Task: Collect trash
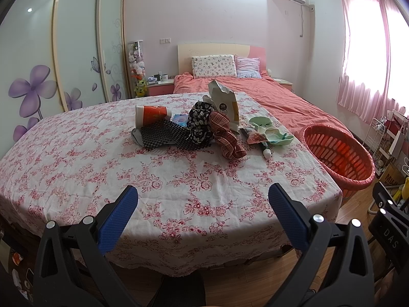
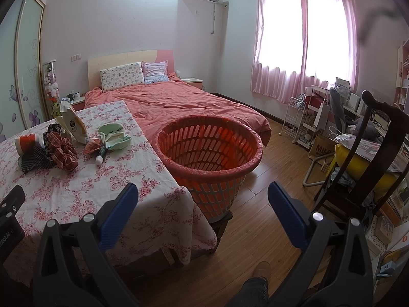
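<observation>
A heap of items lies on the flowered tablecloth: an orange-and-white paper cup on its side, a black mesh mat, a black flowered cloth, a red checked cloth, a torn white paper bag standing up, a green crumpled wrapper and a small tube. The orange-lined basket stands right of the table. My left gripper is open and empty above the table's near edge. My right gripper is open and empty, in front of the basket.
A bed with a salmon cover lies behind the table and basket. A dark wooden chair, a white wire rack and a cluttered desk stand on the right. Wardrobe doors line the left wall. Wood floor lies below the basket.
</observation>
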